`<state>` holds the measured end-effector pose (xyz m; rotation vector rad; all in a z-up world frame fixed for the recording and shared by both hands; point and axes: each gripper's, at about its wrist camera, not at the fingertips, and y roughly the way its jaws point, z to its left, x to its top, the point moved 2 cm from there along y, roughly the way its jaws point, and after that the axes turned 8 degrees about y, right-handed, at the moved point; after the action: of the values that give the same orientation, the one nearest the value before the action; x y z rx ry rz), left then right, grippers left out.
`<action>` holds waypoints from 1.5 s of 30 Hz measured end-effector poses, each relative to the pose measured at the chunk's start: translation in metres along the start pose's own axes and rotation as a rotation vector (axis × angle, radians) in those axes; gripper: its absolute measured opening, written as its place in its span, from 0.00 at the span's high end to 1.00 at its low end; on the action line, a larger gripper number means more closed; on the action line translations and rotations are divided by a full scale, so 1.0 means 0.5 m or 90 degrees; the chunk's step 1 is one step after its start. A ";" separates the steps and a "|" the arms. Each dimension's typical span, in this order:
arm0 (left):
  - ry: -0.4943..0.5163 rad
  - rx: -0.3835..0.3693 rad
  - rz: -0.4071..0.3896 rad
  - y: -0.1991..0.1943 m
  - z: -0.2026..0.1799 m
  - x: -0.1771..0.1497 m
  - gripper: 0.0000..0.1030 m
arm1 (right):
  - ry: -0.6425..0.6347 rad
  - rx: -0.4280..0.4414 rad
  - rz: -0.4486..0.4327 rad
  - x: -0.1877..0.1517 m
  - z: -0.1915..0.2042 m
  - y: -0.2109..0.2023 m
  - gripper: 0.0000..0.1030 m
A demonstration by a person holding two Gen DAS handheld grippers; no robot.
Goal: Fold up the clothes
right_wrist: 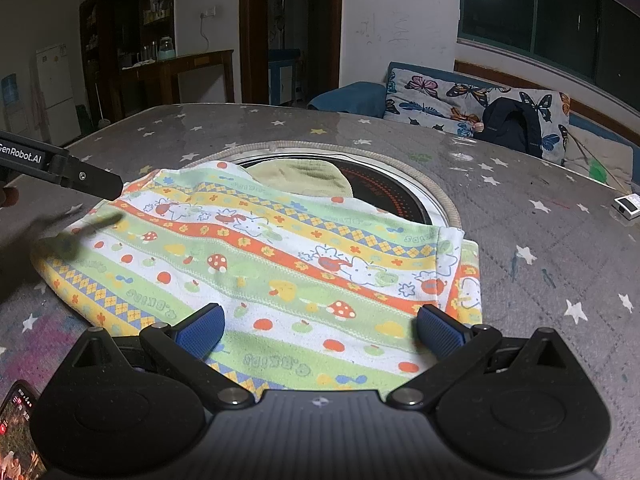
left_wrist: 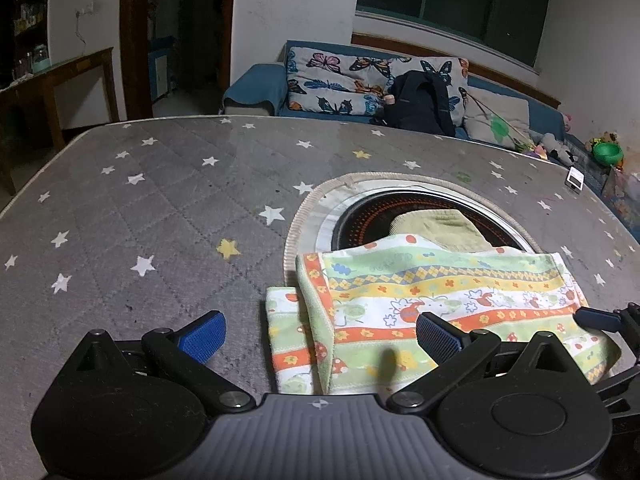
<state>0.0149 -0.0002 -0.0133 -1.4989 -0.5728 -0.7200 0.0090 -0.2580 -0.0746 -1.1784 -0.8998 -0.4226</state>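
A colourful striped cloth with mushrooms and rabbits (left_wrist: 440,296) (right_wrist: 280,264) lies folded flat on the grey star-patterned table cover (left_wrist: 160,208). A pale green garment (left_wrist: 440,226) (right_wrist: 304,178) lies behind it, over the round cooktop. My left gripper (left_wrist: 320,336) is open, low above the cloth's left edge. My right gripper (right_wrist: 320,330) is open, over the cloth's near edge. The left gripper's finger (right_wrist: 80,178) shows at the cloth's left side in the right wrist view. The right gripper's finger (left_wrist: 600,318) shows at the far right in the left wrist view.
A round inset cooktop (left_wrist: 400,216) (right_wrist: 384,192) sits in the table behind the cloth. A small white device (right_wrist: 628,204) lies at the table's right edge. A sofa with butterfly cushions (left_wrist: 360,80) stands beyond. A phone (right_wrist: 20,432) lies at bottom left.
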 end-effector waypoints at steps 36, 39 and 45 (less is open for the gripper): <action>-0.273 -0.149 0.076 0.015 0.134 -0.044 0.00 | -0.120 0.273 -0.021 0.047 0.260 -0.030 0.92; -0.306 -0.206 0.078 0.024 0.122 -0.039 0.00 | -0.074 0.285 -0.030 0.061 0.235 -0.048 0.92; -0.325 -0.269 0.089 0.065 0.076 -0.021 0.00 | -0.048 0.296 -0.034 0.058 0.214 -0.069 0.92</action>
<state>0.0351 0.0366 -0.0424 -2.1205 -0.7159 -0.3535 -0.0388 -0.1675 -0.0199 -0.7475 -1.0303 -0.1957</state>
